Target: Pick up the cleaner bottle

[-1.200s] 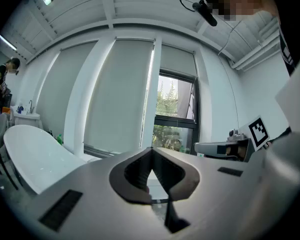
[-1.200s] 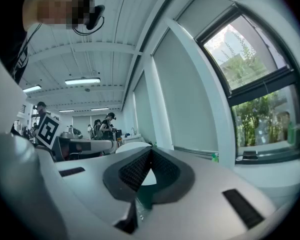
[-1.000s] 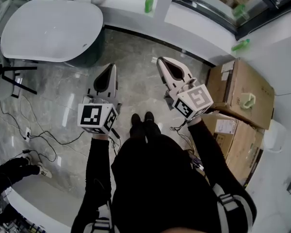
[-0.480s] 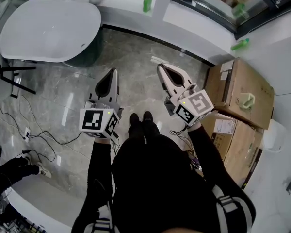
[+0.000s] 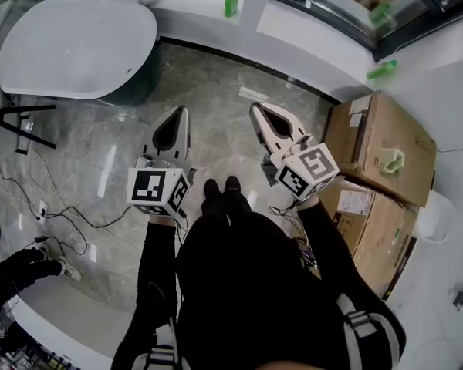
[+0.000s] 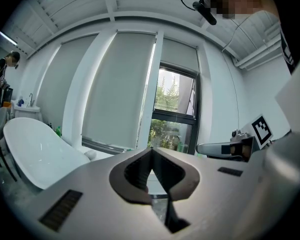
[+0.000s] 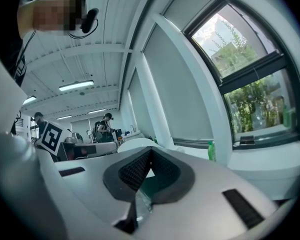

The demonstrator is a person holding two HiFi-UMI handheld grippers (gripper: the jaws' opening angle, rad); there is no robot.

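A green cleaner bottle (image 5: 231, 0) stands upright on the white window ledge (image 5: 309, 37), far ahead of both grippers. In the right gripper view the same bottle (image 7: 211, 150) shows small on the ledge. My left gripper (image 5: 182, 111) is held out over the marble floor, pointing level at the window, shut on nothing. My right gripper (image 5: 255, 106) is beside it, also shut and empty. In the gripper views each gripper's dark pads meet at the tip: the left gripper (image 6: 151, 149) and the right gripper (image 7: 150, 150).
A white bathtub (image 5: 77, 45) fills the far left. Cardboard boxes (image 5: 382, 141) are stacked on the right. Other green bottles lie or stand along the ledge (image 5: 383, 70). Cables (image 5: 62, 214) trail over the floor on the left. The person's shoes (image 5: 220, 195) are between the grippers.
Both grippers have drifted a little down the picture, toward the person's body. Their jaws have stayed shut and empty.
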